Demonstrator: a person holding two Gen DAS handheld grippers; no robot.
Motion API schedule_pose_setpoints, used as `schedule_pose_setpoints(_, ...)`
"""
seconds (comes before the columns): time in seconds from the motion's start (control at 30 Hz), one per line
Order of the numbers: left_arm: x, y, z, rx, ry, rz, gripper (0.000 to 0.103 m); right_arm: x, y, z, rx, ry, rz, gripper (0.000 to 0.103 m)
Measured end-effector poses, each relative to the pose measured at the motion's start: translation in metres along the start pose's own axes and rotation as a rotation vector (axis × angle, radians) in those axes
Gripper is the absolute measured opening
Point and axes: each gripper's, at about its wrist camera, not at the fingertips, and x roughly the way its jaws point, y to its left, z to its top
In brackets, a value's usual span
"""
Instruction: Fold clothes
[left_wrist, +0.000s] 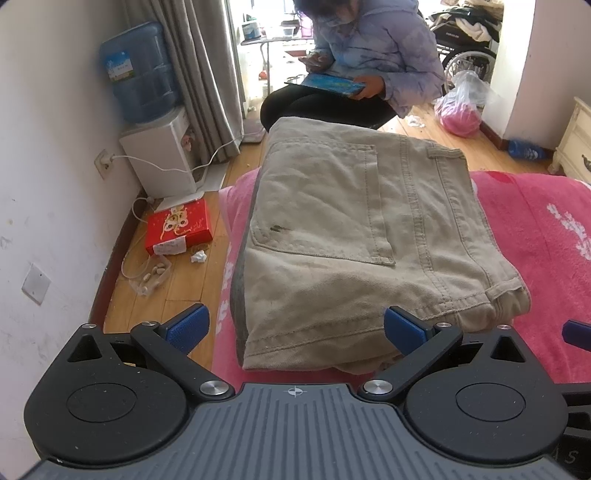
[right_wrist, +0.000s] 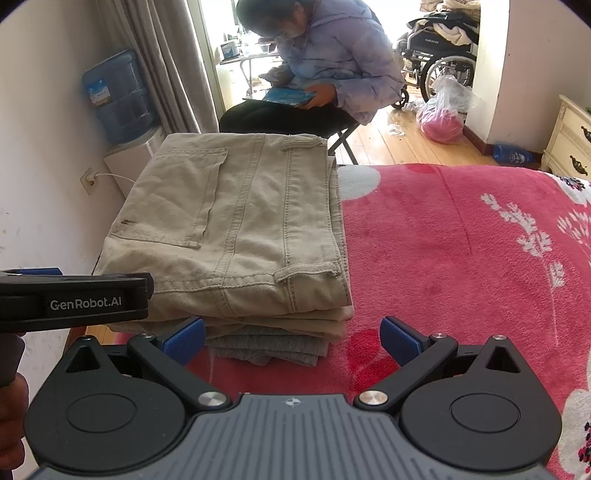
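Folded beige trousers (left_wrist: 354, 236) (right_wrist: 236, 229) lie in a thick stack on the pink blanket (left_wrist: 535, 258) (right_wrist: 443, 258), on top of a folded grey garment (right_wrist: 273, 349) whose edge shows along the left side (left_wrist: 240, 295). My left gripper (left_wrist: 295, 328) stands open just in front of the stack's near edge, nothing between its blue pads. My right gripper (right_wrist: 293, 338) is open too, at the stack's near right corner, and holds nothing. The left gripper's black body (right_wrist: 74, 301) shows at the left of the right wrist view.
A person in a lilac jacket (left_wrist: 376, 48) (right_wrist: 332, 55) sits beyond the bed with a tablet. A water dispenser (left_wrist: 147, 110), red box (left_wrist: 179, 230) and cable lie on the floor left of the bed. A wheelchair (right_wrist: 439, 55), pink bag (right_wrist: 439, 125) and cream drawers (right_wrist: 569, 144) stand at the right.
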Motion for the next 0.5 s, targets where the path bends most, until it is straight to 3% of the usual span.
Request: schedule_pose_setpoints(0.5, 0.0005, 0.0008, -0.0003, -0.002, 0.01, -0.003, 0.102, 0.0014, 0.0008, 0.0003, -0.002, 0.006, 0.001, 0.103)
